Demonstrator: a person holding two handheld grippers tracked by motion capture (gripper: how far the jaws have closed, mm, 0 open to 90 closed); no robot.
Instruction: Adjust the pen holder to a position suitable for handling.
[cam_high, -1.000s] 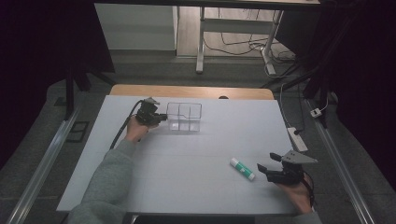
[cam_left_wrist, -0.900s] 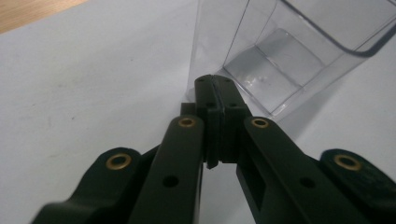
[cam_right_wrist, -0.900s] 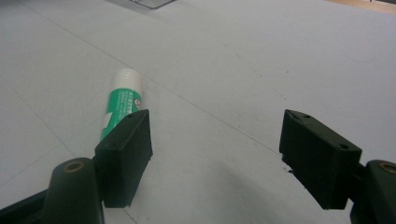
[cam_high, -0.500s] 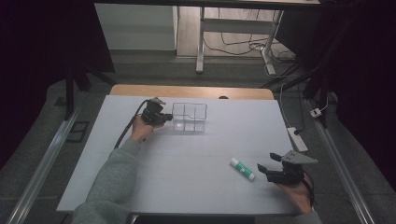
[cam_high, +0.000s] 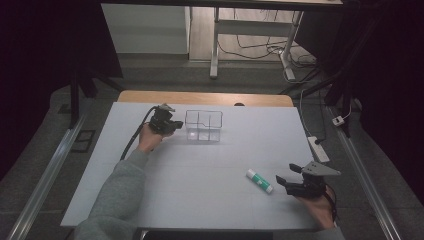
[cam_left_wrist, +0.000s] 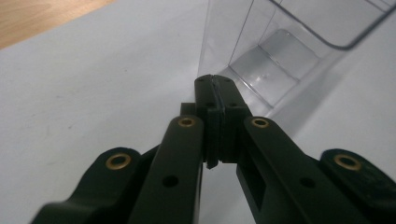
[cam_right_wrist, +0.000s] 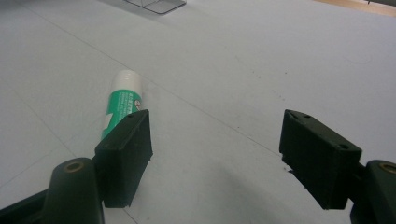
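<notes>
My left claw (cam_high: 180, 123) was clenched, its jaws pressed flat together with nothing visible between them. In the left gripper view its tips (cam_left_wrist: 214, 81) sat against the near corner of the clear box (cam_left_wrist: 233, 42). I could not tell whether a sliver of the thin wall was caught in the seam.

Over the last second the clear box (cam_high: 200, 134) had slid a little to the right across the counter (cam_high: 200, 175), toward its middle. My left claw had travelled with it and kept to the box's left side, so I judged this a nudge from a closed claw, not a lift. The box stood upright and empty, its dividers showing through the walls.

The glue stick (cam_high: 259, 181) had not moved: it lay on its side well apart from the box, down toward my edge of the counter and off to the box's right. My right claw (cam_high: 287, 173) waited just beyond the stick, on the side away from the box, released with its jaws wide. In the right gripper view (cam_right_wrist: 215, 149) the stick (cam_right_wrist: 120, 100) lay just past one jaw, not between the two.

With the box a little nearer to the stick, I reckoned the stick was next to be picked up and carried to a compartment.
</notes>
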